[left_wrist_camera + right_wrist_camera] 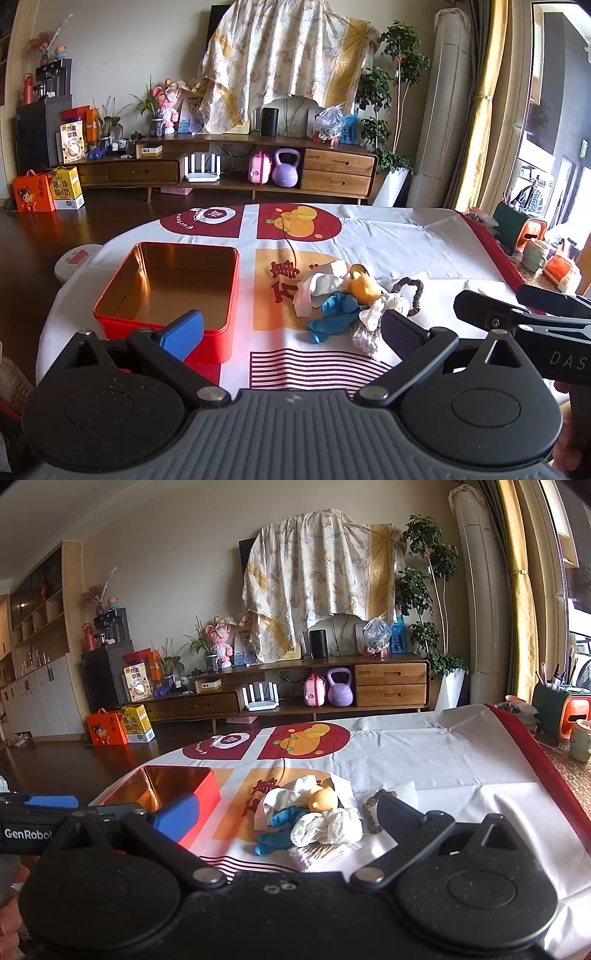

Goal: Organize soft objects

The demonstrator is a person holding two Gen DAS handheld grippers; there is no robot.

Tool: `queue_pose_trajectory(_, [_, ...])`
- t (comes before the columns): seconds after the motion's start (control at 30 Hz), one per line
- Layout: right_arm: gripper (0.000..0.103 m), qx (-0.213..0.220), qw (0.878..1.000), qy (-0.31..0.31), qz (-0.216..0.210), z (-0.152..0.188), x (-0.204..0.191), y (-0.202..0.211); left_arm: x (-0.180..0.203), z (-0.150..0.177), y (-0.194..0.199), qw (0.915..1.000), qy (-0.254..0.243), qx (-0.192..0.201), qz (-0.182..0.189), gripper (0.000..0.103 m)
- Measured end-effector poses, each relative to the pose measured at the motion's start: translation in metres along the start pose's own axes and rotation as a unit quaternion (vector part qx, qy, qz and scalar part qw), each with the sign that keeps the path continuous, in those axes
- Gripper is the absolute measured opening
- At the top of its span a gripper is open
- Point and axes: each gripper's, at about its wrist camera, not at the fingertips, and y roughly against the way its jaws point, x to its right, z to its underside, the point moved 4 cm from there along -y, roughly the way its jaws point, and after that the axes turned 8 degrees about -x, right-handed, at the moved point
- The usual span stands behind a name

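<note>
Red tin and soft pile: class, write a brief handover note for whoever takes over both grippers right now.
Left gripper: open, empty, hovering between tin and pile.
Right gripper: open, empty, above the pile.
Open red square metal tin: nothing visible inside, sits left of the pile on the printed white tablecloth.
Pile: blue rubber glove, white knitted cloth, yellow soft toy, brown bead loop.
Done: nothing.
Left: move each into the tin.

Black left gripper [291,334], blue pads; "GenRobot" lettering.
</note>
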Motion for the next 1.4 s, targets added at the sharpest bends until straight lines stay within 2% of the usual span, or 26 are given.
queue_pose_trajectory(1.4, [0.103,0.002,1.000,0.000,0.000,-0.0012,0.0015,0.0003,0.0010,-0.0016,-0.0049,0.9999,-0.003,0.003,0.009,0.103])
